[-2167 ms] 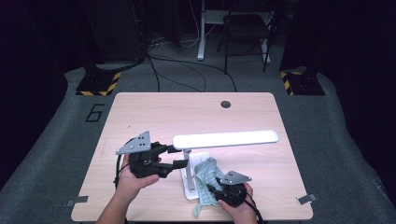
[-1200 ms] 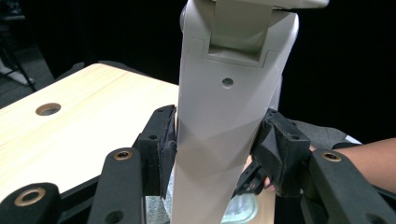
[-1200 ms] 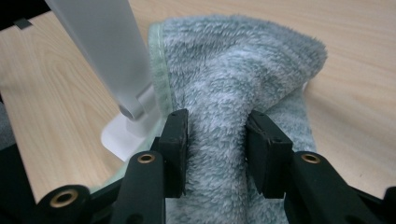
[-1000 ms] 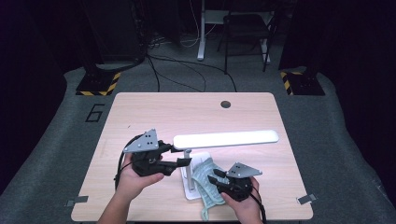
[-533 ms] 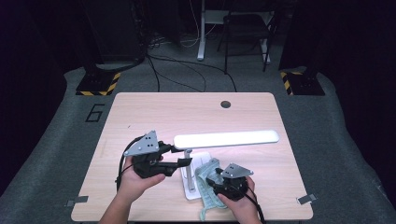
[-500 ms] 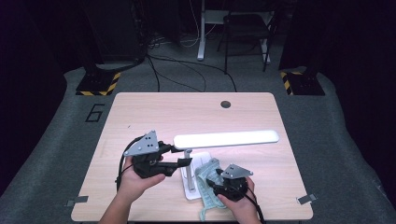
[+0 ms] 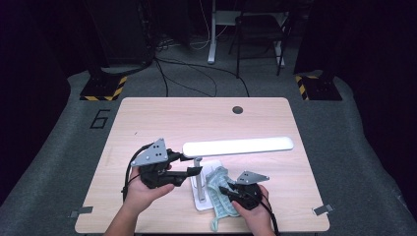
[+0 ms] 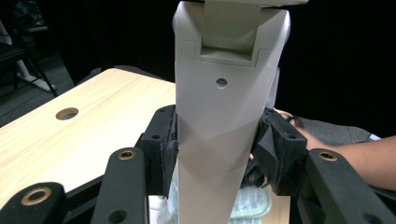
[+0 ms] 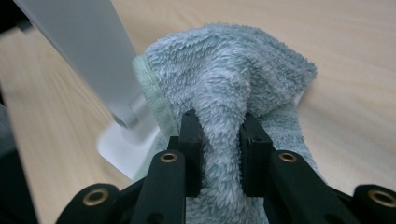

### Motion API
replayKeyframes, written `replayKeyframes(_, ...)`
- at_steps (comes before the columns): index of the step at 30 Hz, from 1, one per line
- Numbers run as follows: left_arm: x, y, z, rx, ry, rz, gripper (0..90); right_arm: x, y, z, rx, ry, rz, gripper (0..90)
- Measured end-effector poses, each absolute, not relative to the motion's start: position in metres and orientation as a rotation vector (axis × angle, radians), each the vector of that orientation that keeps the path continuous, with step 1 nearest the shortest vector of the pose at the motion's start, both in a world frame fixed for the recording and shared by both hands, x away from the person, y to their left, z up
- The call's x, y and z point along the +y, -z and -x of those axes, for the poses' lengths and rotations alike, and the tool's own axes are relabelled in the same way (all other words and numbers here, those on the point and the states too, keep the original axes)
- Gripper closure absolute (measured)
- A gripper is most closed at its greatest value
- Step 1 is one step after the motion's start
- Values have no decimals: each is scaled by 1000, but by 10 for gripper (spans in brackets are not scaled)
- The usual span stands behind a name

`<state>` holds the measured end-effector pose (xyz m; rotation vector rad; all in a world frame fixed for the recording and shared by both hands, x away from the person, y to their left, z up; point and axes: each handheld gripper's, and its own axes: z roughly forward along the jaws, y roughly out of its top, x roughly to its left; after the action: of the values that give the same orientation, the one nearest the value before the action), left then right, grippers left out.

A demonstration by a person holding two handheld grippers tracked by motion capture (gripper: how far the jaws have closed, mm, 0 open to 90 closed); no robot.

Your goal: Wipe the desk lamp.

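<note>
A white desk lamp stands near the table's front edge, its lit bar head [image 7: 238, 146] reaching right over a thin post [image 7: 198, 178] and flat base [image 7: 201, 203]. My left gripper [image 7: 193, 171] is shut on the lamp's post [image 8: 219, 140], one pad [image 8: 169, 144] pressing each side. A fluffy pale green cloth [image 7: 218, 195] lies against the base. My right gripper [image 7: 227, 191] has just been closing and is now shut on a bunched fold of the cloth [image 9: 233, 70], which fills the gap at the right gripper [image 9: 219, 140]. The post [image 9: 84, 46] rises just to its left.
The wooden table [image 7: 162, 123] has a round cable hole [image 7: 238, 109] at the back. Beyond it stand a chair [image 7: 260, 29], floor cables [image 7: 196, 73] and striped black-yellow blocks [image 7: 103, 91]. A person's forearm [image 8: 364, 158] shows behind the lamp.
My right gripper has sunk a little onto the cloth beside the lamp base and drawn its jaws together on it. The left gripper and the lamp have kept still.
</note>
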<state>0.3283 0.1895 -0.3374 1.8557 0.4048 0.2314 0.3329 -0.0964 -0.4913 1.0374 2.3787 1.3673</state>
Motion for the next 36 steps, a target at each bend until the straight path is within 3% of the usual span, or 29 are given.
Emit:
replayKeyframes(7, 189, 338, -329, 398, -230, -1854, 519, -101, 440, -325, 2301, -1586, -1004, 749)
replayKeyframes(12, 188, 338, -329, 401, -225, -1850, 519, -90, 428, -324, 2334, -1679, -949, 749)
replayKeyframes(18, 189, 339, -330, 398, -220, -1848, 519, -63, 447, -325, 2378, -1603, -945, 754)
replayKeyframes(29, 188, 339, -329, 398, -228, -1848, 520, -55, 496, -335, 2504, -1403, -990, 761)
replayKeyframes(36, 188, 339, -329, 397, -230, -1848, 520, -60, 507, -339, 2503, -1448, -1028, 764)
